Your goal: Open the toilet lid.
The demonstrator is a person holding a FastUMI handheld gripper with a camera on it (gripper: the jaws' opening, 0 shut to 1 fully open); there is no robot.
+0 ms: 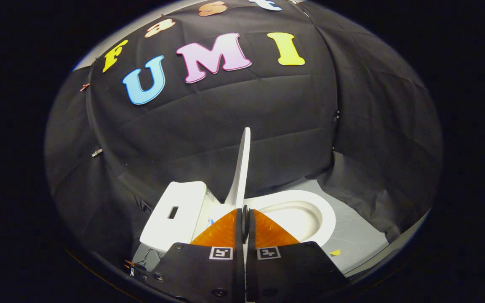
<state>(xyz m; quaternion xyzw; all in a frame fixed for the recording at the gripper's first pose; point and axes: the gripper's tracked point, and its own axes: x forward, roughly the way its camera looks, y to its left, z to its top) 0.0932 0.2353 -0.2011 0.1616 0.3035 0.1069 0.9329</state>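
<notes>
The tongs [244, 210] are clenched, with the two orange fingers [221, 231] pressed close together and only a thin dark line between them. I cannot tell if they pinch anything. Just beyond their tips stands the white toilet lid [242, 168], raised upright and seen from its thin edge. To the right of the lid lies the open toilet seat [326, 214] with its oval bowl [297, 219]. To the left of the lid is the white tank [175, 214]. The toilet rests on a grey floor [352, 235], and black cloth [225, 113] hangs far behind it.
</notes>
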